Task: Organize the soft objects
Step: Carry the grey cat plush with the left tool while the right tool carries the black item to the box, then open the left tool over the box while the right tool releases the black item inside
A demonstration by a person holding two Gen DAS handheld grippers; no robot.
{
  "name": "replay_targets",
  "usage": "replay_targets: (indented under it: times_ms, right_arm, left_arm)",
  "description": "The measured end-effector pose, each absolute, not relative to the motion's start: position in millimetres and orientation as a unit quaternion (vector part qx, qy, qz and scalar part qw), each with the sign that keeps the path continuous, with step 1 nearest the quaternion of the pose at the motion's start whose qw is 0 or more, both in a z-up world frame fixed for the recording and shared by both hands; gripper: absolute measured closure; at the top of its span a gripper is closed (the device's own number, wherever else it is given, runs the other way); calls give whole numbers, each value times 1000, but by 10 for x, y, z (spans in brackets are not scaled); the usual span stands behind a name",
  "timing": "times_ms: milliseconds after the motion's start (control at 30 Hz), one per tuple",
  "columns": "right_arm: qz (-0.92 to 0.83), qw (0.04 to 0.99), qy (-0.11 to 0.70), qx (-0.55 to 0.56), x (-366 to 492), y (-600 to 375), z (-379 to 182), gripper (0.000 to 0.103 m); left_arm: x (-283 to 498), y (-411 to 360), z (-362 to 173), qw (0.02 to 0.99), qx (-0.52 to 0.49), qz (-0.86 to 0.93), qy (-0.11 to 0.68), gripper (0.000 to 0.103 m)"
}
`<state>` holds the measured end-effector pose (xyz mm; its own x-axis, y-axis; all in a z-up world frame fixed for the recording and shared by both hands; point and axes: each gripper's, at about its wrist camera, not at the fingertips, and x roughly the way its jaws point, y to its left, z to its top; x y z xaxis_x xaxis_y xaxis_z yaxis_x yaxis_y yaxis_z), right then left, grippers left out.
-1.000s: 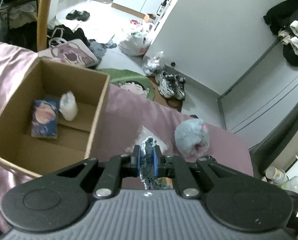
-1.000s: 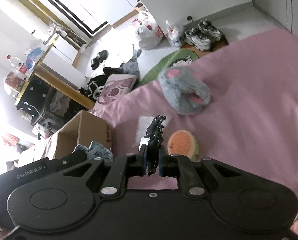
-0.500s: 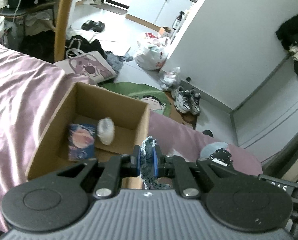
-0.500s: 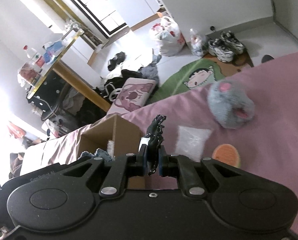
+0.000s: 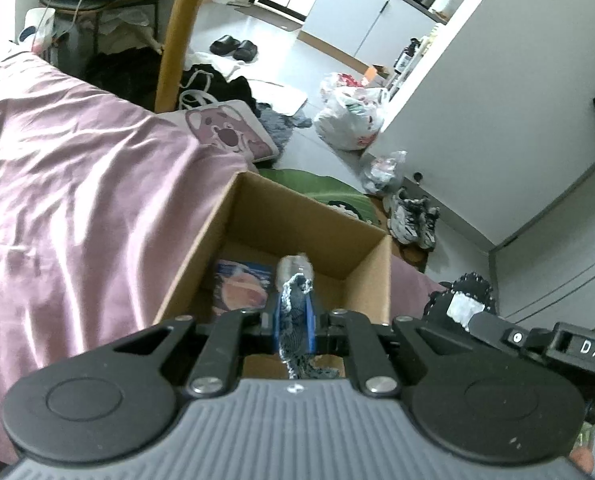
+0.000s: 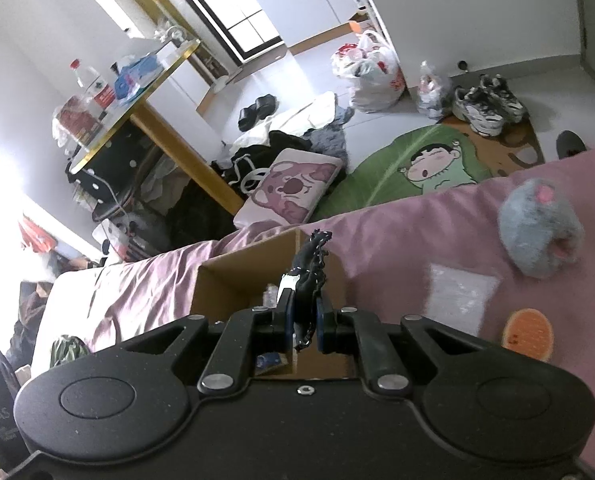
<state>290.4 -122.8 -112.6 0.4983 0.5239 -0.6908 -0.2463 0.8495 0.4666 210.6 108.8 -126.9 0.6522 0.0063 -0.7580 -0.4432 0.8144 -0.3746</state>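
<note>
Transfer step: both grippers carry soft items above the cardboard box.

The pink bedcover [image 5: 77,200] supports the cardboard box [image 5: 225,216], open at the top; inside it lie a flat printed packet [image 5: 241,290] and a small clear wrapped item [image 5: 293,266]. On the cover to the right of the box remain a grey plush toy [image 6: 537,236], a clear flat bag [image 6: 461,294] and an orange round item [image 6: 529,334]. The left gripper [image 5: 293,320] is clamped narrow on a grey-blue knitted piece [image 5: 293,312], positioned over the box opening. The right gripper [image 6: 303,316] is clamped narrow on a black lacy piece [image 6: 309,268], near the box's right wall. Judged next move: lower each item inside the walls, then part the fingers to release.
</note>
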Motion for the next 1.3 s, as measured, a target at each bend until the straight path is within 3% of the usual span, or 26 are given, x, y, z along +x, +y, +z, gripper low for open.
replay_targets:
  times_ms: [600, 700, 867, 1000, 1300]
  right_arm:
    - [247, 850, 449, 120, 2985, -627, -1155, 90]
    - [247, 853, 443, 122, 2999, -617, -1149, 81]
    - [244, 855, 443, 118, 2987, -604, -1147, 73]
    - [238, 855, 443, 125, 2945, -654, -1140, 66]
    - [197, 872, 424, 147, 2797, -1065, -1023, 30]
  left_arm:
    - [2114, 1348, -1482, 847, -281, 158, 423, 88]
    - [2130, 1341, -1482, 847, -279, 156, 426, 80]
    - [2139, 1346, -1480, 846, -282, 154, 425, 50]
    - [2149, 1314, -1446, 851, -276, 153, 421, 40]
    - [2170, 1125, -1341, 858, -252, 147, 422, 27]
